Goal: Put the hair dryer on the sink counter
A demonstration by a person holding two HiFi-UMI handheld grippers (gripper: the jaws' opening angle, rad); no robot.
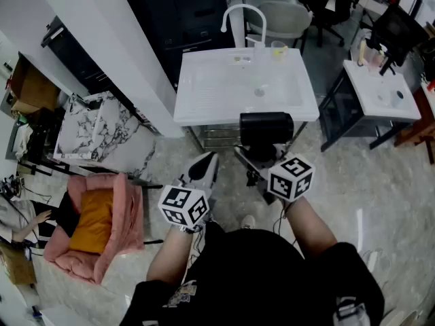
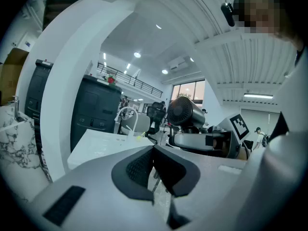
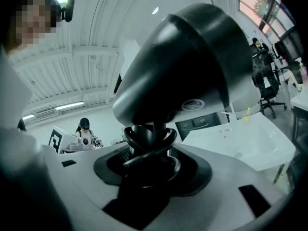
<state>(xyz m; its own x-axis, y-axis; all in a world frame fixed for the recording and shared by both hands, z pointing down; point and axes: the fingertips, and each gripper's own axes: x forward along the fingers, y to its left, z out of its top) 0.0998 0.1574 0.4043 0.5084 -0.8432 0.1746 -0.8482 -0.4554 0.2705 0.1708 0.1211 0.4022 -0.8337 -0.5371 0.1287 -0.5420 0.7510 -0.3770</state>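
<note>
A black hair dryer (image 1: pixel 266 129) hangs in the air just in front of the white sink counter (image 1: pixel 204 90), level with its near edge. My right gripper (image 1: pixel 262 153) is shut on the dryer's handle, which has its cord wound round it. In the right gripper view the dryer's barrel (image 3: pixel 187 66) fills the middle and the handle sits between the jaws (image 3: pixel 149 153). My left gripper (image 1: pixel 208 160) is lower and to the left, its pads (image 2: pixel 144 170) pressed together with nothing between them. From there I see the dryer (image 2: pixel 185 113) to the right.
A curved white faucet (image 1: pixel 241 15) and a small cup (image 1: pixel 278 48) stand at the counter's back. A second white sink stand (image 1: pixel 391 104) is at the right. A white pillar (image 1: pixel 115 53), a marble table (image 1: pixel 88 124) and a pink chair (image 1: pixel 119 226) are at the left.
</note>
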